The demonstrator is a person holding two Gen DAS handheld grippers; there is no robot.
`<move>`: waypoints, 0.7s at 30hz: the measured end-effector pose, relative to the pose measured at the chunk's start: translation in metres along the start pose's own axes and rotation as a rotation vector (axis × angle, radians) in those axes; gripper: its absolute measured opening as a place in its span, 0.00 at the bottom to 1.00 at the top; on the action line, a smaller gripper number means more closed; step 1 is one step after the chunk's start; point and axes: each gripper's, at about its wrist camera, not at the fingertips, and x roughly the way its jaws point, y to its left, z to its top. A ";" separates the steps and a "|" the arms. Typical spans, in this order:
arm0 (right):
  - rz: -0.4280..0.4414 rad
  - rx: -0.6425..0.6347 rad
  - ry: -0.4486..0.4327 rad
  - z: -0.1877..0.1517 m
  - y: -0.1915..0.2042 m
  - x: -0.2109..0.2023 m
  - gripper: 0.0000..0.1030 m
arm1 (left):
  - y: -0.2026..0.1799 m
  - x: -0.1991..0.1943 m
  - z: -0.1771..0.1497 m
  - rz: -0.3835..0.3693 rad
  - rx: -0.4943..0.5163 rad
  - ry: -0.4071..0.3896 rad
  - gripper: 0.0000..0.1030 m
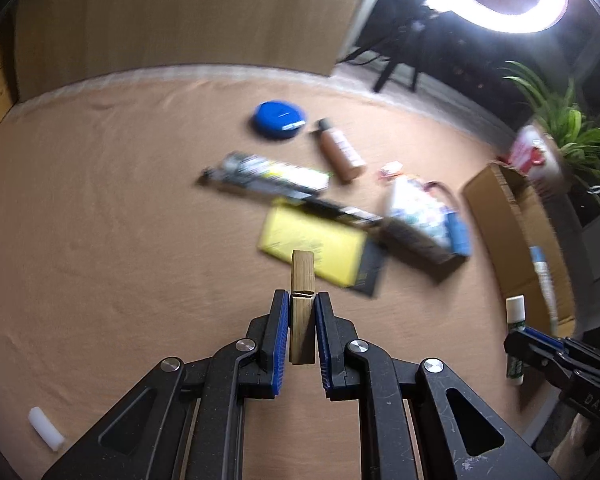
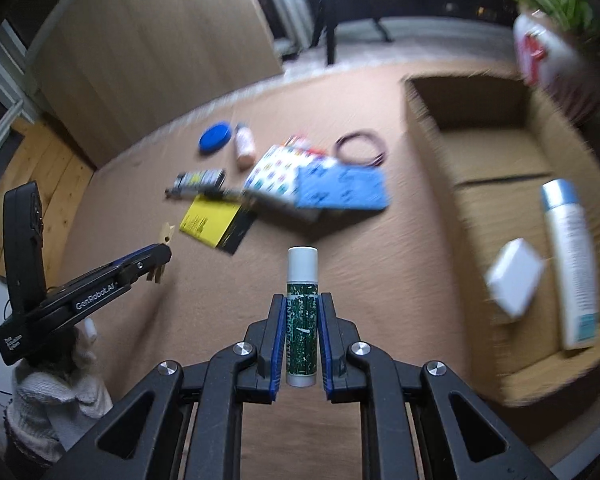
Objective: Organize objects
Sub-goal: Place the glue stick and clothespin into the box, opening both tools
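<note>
Two tools angled downward | left tool grips clothespin | right tool grips lip-balm tube

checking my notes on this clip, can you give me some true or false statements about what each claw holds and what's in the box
1. The left claw grips a wooden clothespin. True.
2. The right claw is empty. False: it is shut on a green lip balm tube with a white cap.
3. The cardboard box is empty. False: a white bottle and a small white box lie inside.
4. A blue round lid lies on the table. True.
</note>
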 end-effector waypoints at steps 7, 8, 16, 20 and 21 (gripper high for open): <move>-0.046 0.063 -0.093 0.007 -0.053 -0.043 0.13 | -0.076 -0.009 0.018 -0.100 0.095 -0.031 0.14; -0.058 0.068 -0.104 0.008 -0.059 -0.046 0.13 | -0.090 -0.009 0.021 -0.118 0.110 -0.034 0.14; -0.099 0.123 -0.126 0.009 -0.108 -0.061 0.13 | -0.185 0.005 0.041 -0.190 0.219 -0.040 0.14; -0.100 0.144 -0.119 0.005 -0.122 -0.061 0.13 | -0.223 0.020 0.049 -0.203 0.260 -0.028 0.14; -0.101 0.146 -0.118 0.005 -0.124 -0.062 0.13 | -0.230 0.023 0.050 -0.205 0.269 -0.025 0.14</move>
